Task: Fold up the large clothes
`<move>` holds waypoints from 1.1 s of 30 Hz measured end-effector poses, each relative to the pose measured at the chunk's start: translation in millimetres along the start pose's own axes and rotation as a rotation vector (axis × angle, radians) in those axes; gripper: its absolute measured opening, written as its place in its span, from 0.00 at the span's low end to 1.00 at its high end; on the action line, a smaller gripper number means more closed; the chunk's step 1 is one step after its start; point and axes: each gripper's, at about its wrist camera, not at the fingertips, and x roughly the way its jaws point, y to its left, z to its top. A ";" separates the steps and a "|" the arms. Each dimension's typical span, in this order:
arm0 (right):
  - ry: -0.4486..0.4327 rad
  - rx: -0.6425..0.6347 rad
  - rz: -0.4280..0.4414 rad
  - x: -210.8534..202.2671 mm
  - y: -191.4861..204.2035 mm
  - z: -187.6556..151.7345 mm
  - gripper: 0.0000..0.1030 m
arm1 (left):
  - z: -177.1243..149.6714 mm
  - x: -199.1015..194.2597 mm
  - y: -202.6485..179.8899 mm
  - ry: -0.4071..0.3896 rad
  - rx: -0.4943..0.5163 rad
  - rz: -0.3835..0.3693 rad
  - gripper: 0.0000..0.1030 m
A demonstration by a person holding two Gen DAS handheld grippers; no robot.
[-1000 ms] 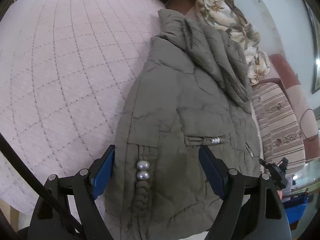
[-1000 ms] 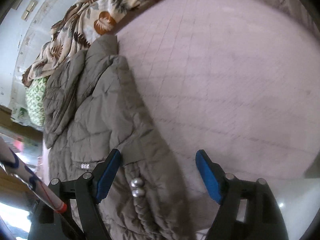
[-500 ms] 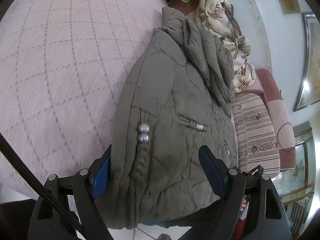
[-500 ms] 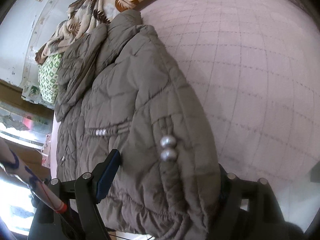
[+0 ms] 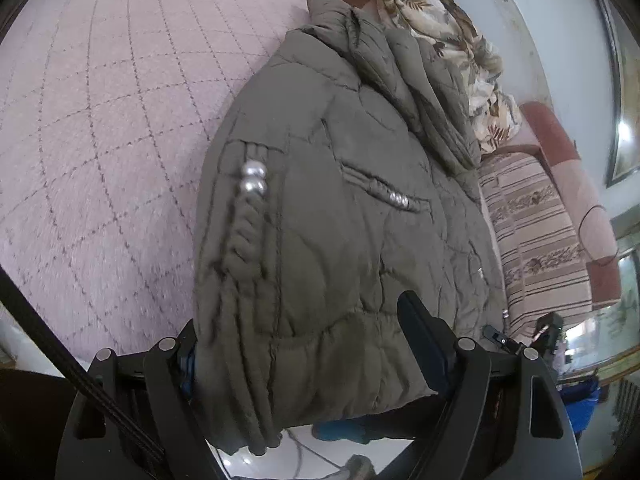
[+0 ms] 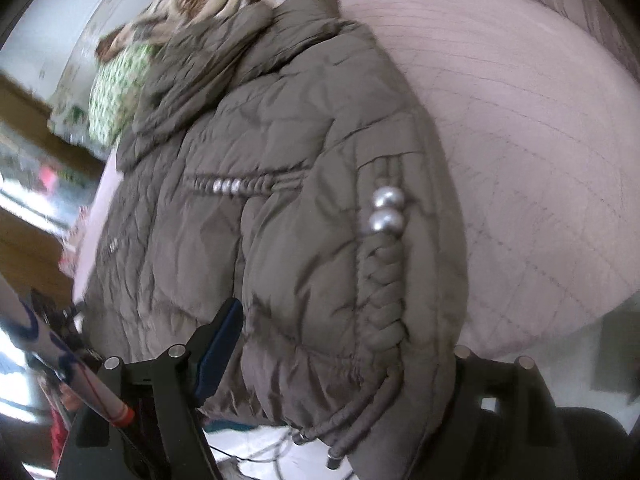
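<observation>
An olive-grey quilted jacket (image 5: 340, 208) with silver beads and braided cords lies lengthwise on a pink quilted bed (image 5: 100, 120), hood at the far end. It also fills the right wrist view (image 6: 304, 220). My left gripper (image 5: 312, 360) is open, its jaws astride the jacket's near hem, which drapes between them over the bed edge. My right gripper (image 6: 340, 368) is open too, astride the same hem; its right finger is hidden by fabric. Neither jaw pinches the cloth.
A leaf-print cloth (image 5: 448, 40) and a green patterned pillow (image 6: 116, 92) lie beyond the hood. A striped sofa (image 5: 540, 248) stands to the right. White floor tiles (image 5: 256, 456) show below the bed edge.
Both grippers have moved in toward the jacket's near hem; the hem now hangs between the jaws of each. Both stay open.
</observation>
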 end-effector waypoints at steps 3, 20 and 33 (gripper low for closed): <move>0.000 -0.051 -0.040 1.2 9.4 -3.8 0.71 | -2.4 -0.6 -5.4 -0.011 0.018 0.035 0.77; -0.086 -0.111 0.024 -44.6 27.4 19.8 0.20 | 11.1 -55.5 -47.0 -0.192 0.069 0.159 0.20; -0.300 -0.147 0.131 -95.2 84.2 120.5 0.19 | 134.6 -81.5 -129.6 -0.365 0.135 0.198 0.20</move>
